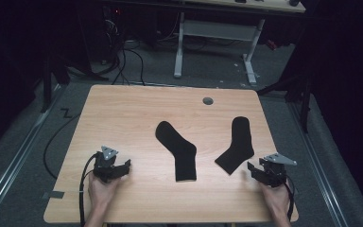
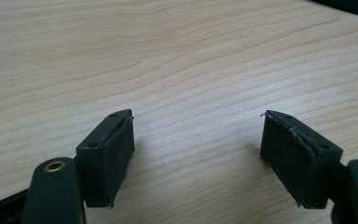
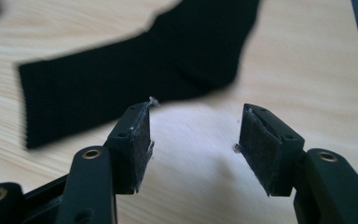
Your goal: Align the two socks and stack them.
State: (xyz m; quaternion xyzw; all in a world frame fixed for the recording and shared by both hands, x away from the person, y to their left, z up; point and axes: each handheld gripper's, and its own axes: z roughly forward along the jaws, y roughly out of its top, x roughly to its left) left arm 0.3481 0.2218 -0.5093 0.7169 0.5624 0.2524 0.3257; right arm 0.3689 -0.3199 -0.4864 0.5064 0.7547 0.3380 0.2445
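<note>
While both black socks are lying flat on the worktop (image 1: pixel 123 109), the right gripper (image 1: pixel 260 171) is facing the right sock (image 1: pixel 237 144), its fingers (image 3: pixel 137 140) standing wide and empty just short of the cuff, probably lining up a pinch. The left gripper (image 1: pixel 118 166) is hovering near the edge, well apart from the left sock (image 1: pixel 177 151), fingers (image 2: pixel 112 154) wide and empty.

The high view looks forward and down from above the person's side onto the whole light wooden tabletop (image 1: pixel 123 109), far enough back to take in the floor beyond. The left gripper view sits low and close over bare wood grain. The right gripper view, equally close, faces the right-hand black sock (image 3: pixel 135 60), which the high view shares (image 1: pixel 238 144).
</note>
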